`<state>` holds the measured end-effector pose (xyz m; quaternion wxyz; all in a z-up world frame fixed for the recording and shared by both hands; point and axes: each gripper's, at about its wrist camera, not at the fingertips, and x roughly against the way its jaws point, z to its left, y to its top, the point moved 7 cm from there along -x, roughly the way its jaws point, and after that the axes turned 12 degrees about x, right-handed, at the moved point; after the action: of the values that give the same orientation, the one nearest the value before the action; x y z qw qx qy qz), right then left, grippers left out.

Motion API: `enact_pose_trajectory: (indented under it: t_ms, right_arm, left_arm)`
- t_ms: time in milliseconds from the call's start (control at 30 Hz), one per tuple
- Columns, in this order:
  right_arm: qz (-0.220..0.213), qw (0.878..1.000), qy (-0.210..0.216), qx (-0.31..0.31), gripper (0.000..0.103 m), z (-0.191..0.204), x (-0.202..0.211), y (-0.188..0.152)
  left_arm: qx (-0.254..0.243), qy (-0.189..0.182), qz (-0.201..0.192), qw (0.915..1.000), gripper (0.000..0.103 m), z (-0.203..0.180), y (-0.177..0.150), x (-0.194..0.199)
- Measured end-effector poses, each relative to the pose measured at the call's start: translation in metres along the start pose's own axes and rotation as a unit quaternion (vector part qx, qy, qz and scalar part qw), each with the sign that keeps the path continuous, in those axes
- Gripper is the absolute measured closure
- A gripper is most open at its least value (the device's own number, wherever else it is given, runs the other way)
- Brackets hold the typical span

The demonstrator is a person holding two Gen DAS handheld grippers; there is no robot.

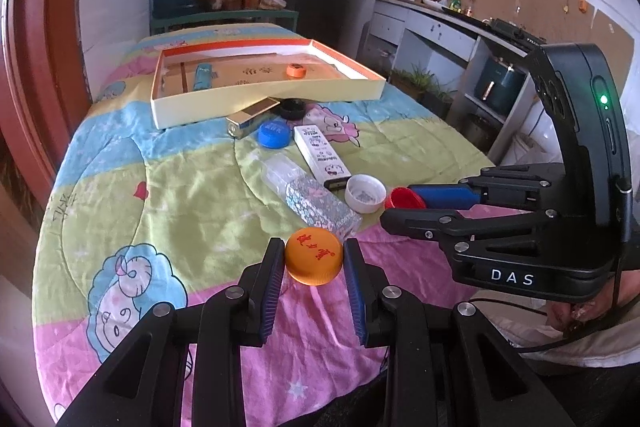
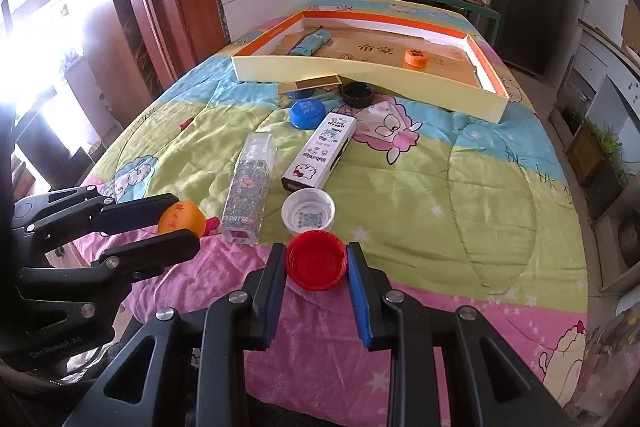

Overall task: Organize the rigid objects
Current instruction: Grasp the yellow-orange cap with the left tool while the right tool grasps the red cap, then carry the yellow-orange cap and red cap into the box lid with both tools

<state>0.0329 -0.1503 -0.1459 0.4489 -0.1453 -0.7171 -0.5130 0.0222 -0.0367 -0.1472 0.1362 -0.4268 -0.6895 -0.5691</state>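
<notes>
- My left gripper is clamped on the orange cap: both blue pads touch its ribbed sides, printed top facing up, red characters on it.
- My right gripper is clamped on the red cap, held open side up, so the inner rings show; the pads press its rim on both sides.
- Both caps sit at the near end of the quilt, over the pink band. I judge them lifted just off it, but can't confirm the gap.
- Key relation: the tray box lies straight ahead of both grippers, at the far end of the bed, well apart from them. Its long axis runs across my view, with the near wall facing me.
- Between me and the box is clutter: glitter bottle, white cap, Hello Kitty box, blue cap, black cap, and a metallic box touching the tray's near wall.
- Already in the tray: a small orange cap on the right and a blue tube on the left.
- Neither arm is clearly nearer the tray. The left lines up more with its left-middle, the right with its middle.
- Judgement: the next move is to carry both caps forward, high enough to clear the clutter and the near wall, then let go inside.
- Caps are round and rigid, so the grip angle matters little. The risk is one slipping off its ribbed edge.
</notes>
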Motion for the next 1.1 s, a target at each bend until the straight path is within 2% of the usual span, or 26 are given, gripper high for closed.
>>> enact_pose_trajectory:
  t_ms: [400, 1100]
  right_arm:
    - [-0.015, 1.0, -0.007, -0.009, 0.073, -0.008, 0.006, 0.012]
    - [-0.032, 0.999, 0.011, -0.029, 0.073, -0.024, -0.002, 0.032]
  left_arm:
    - [0.013, -0.002, -0.009, 0.9999, 0.072, 0.001, 0.02, -0.001]
    - [0.039, -0.004, -0.014, 0.9991, 0.072, 0.008, 0.055, -0.015]
